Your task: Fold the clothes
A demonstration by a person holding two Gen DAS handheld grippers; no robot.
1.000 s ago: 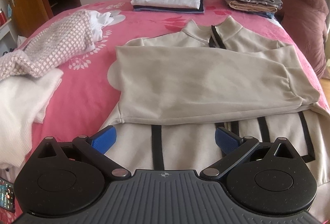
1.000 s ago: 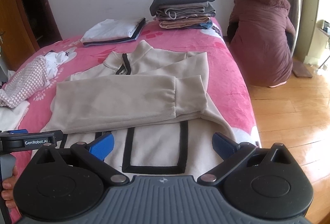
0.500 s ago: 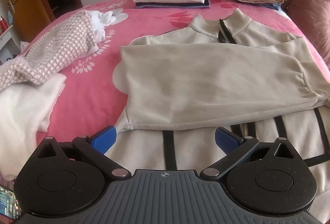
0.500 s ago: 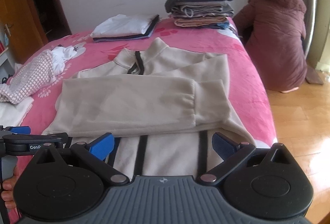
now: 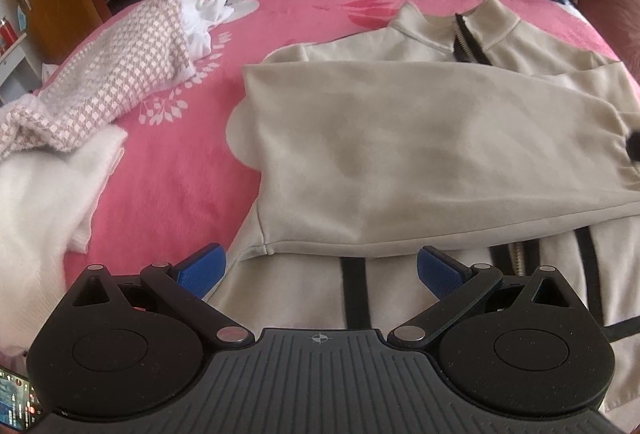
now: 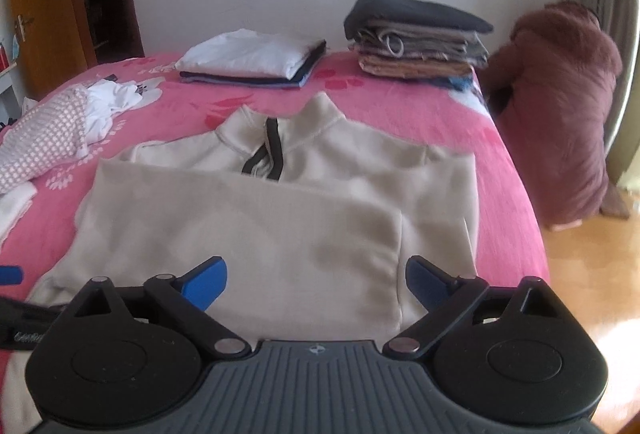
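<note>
The beige zip-collar jacket (image 6: 280, 234) lies flat on the pink bedspread (image 5: 168, 170), sleeves folded across its chest, both grippers low over its hem, seemingly to lift it: left gripper (image 5: 320, 270) spread and empty, right gripper (image 6: 316, 280) closing, pinching nothing yet

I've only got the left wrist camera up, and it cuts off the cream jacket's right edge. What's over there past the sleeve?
Observer: In the right wrist view, the cream jacket ends short of the bed's edge, with wooden floor beyond.
Operator: What's the brown thing in my top right corner?
Observer: A person in a maroon coat, crouched on the floor beside the bed.
Operator: And the right gripper, has it grabbed anything?
Observer: No. The right gripper hovers over the folded sleeve, jaws closing slightly but wide apart, nothing pinched between them.
</note>
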